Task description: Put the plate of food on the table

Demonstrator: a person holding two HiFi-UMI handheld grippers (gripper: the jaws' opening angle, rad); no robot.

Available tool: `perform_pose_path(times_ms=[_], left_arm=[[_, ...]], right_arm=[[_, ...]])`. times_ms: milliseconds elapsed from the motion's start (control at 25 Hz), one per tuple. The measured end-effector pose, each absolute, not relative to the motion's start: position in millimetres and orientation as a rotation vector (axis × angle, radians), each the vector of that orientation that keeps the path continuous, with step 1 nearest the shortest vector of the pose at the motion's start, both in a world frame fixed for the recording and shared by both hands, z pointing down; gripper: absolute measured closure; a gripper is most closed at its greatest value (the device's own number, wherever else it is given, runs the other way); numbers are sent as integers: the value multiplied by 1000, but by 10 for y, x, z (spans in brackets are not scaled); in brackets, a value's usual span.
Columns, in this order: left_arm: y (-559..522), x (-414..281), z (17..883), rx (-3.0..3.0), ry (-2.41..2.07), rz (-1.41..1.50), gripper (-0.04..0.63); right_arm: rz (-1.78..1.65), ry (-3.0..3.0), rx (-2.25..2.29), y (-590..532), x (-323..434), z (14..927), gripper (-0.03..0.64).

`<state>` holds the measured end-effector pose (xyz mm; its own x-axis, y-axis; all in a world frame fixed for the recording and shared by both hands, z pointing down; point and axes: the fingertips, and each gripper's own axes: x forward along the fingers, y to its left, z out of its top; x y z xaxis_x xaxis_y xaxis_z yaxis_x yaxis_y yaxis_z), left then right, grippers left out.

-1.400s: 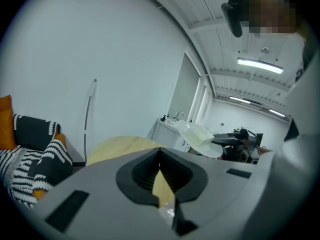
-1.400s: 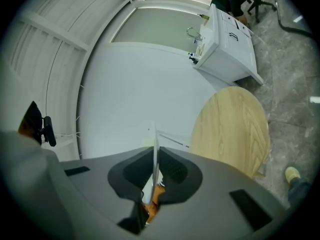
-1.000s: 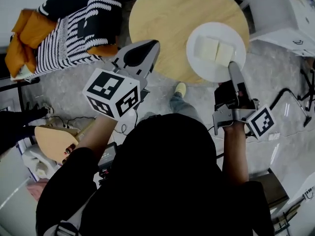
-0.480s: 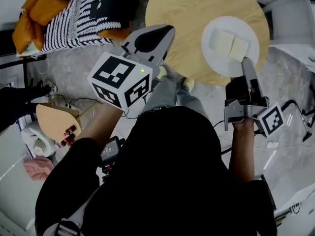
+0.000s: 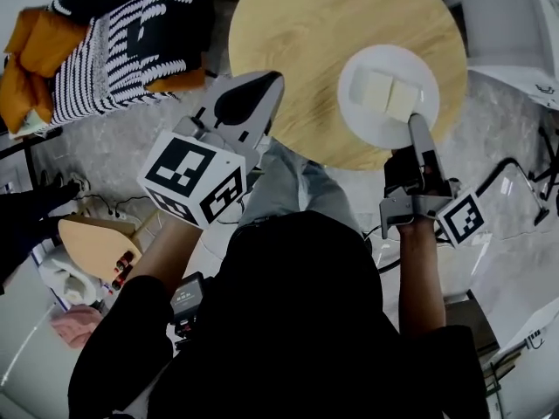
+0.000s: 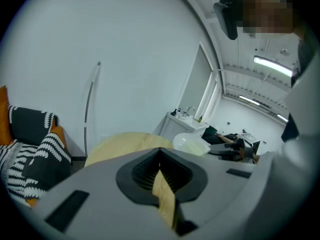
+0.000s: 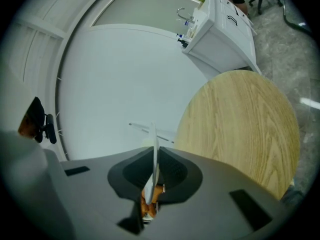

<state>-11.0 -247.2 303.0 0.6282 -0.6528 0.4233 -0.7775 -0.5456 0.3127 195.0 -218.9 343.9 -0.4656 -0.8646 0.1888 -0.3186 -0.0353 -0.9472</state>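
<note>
Over the near right part of the round light-wood table [image 5: 306, 33], in the head view, sits a white round plate [image 5: 351, 103] carrying two pale square slices of food [image 5: 387, 94]. The right gripper [image 5: 417, 122] reaches in from the table's near edge and its jaws are clamped on the plate's near rim. Whether the plate rests on the table or is just above it cannot be told. The left gripper [image 5: 266, 85] is at the table's near left edge, jaws together and holding nothing. Left of the table lies a black-and-white striped cushion [image 5: 131, 42] with orange cushions beside it.

From the left gripper view, the left gripper's [image 6: 160, 159] jaws are pressed together with only a thin slit between them. Beyond them is the table [image 6: 125, 144], with the plate [image 6: 192, 143] at its right side and the right gripper [image 6: 227, 151] on the plate's rim.

From the right gripper view, the right gripper [image 7: 154, 166] pinches the plate [image 7: 153, 144], seen edge-on as a thin white line. The table [image 7: 240, 129] fills the right side, with a white cabinet [image 7: 225, 29] beyond it.
</note>
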Motion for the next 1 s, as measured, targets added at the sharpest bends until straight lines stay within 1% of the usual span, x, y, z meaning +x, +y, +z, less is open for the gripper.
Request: perform_pose_path(times_ms=[160, 360, 520, 1000], left_arm=[[-2504, -19, 3222, 2353, -1079, 384, 589], [-2617, -88, 3554, 2315, -1023, 417, 589], [-2555, -84, 3747, 2293, -996, 438, 589], [-2489, -176, 4041, 2256, -928, 498, 589]], right_arm=[[-1561, 1749, -1297, -2106, 2008, 3816, 589], [-1657, 1725, -1367, -2104, 1853, 4462, 589], [-1732, 1675, -1392, -1981, 1804, 4807, 589], [-1738, 1631, -1426, -1956, 1664, 5043, 589]])
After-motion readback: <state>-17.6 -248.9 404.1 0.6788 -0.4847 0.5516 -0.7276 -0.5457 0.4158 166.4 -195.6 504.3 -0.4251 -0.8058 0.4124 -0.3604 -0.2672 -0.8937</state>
